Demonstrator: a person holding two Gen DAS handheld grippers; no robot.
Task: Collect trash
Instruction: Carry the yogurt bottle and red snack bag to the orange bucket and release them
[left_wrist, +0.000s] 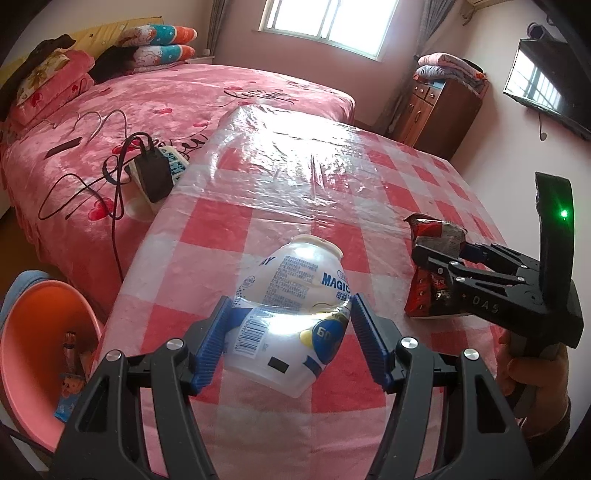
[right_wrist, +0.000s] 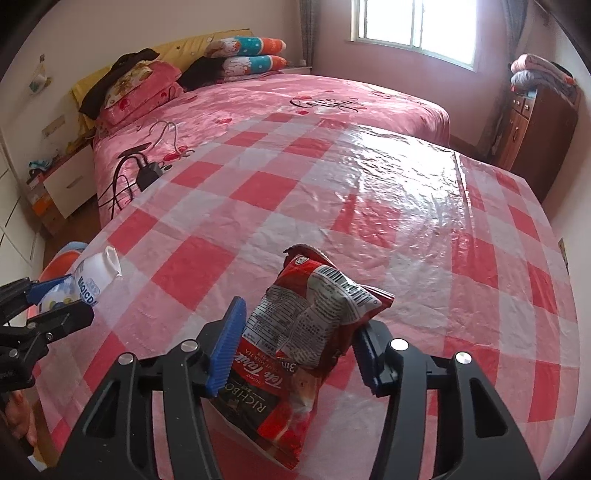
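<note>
Left wrist view: the left gripper (left_wrist: 290, 338) clamps the bottle (left_wrist: 291, 314) across its squashed middle near the table's (left_wrist: 258, 221) left edge, beside the bin (left_wrist: 33, 332).

Right wrist view: the right gripper (right_wrist: 295, 349) pinches the packet (right_wrist: 295, 354) at its crumpled waist, near the front edge.

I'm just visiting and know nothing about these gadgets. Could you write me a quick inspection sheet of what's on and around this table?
Surface: table under pink checked plastic cloth.
Job's things: white plastic bottle, lying down; red snack packet.
Clutter: nothing seen on the table.
Grippers: left gripper closed on the bottle; right gripper closed on the packet.
Cables: black charger and cords on the bed.
Surroundings: pink bed, orange bin, wooden cabinet.
</note>
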